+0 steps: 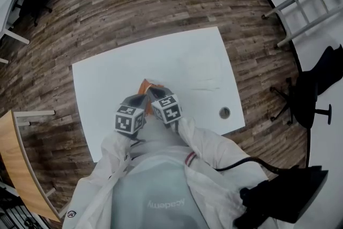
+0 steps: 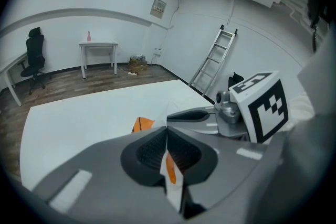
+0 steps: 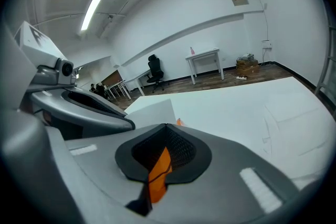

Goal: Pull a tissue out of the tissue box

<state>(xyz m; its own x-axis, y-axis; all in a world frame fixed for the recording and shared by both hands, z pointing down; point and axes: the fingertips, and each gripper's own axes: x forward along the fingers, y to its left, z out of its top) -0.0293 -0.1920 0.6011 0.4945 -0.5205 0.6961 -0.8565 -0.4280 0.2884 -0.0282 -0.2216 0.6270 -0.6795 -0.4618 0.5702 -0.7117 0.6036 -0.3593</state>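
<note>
An orange tissue pack [image 1: 146, 86] lies on the white table [image 1: 107, 83], just beyond both grippers. My left gripper [image 1: 138, 99] is shut on a white and orange edge of the pack [image 2: 169, 168]; more orange [image 2: 142, 124] shows past its jaws. The right gripper [image 1: 156, 94] is shut on an orange strip of the pack [image 3: 159, 173]. A white sheet [image 3: 155, 112] rises between the two grippers. In the left gripper view the right gripper's marker cube [image 2: 261, 106] stands close at the right. Most of the pack is hidden by the jaws.
Flat white tissues [image 1: 205, 69] lie on the table to the right of the pack. A round cable hole [image 1: 224, 112] sits near the table's right front corner. Around the table stand a ladder [image 1: 308, 0], a black office chair [image 1: 308, 96] and a wooden desk [image 1: 16, 161].
</note>
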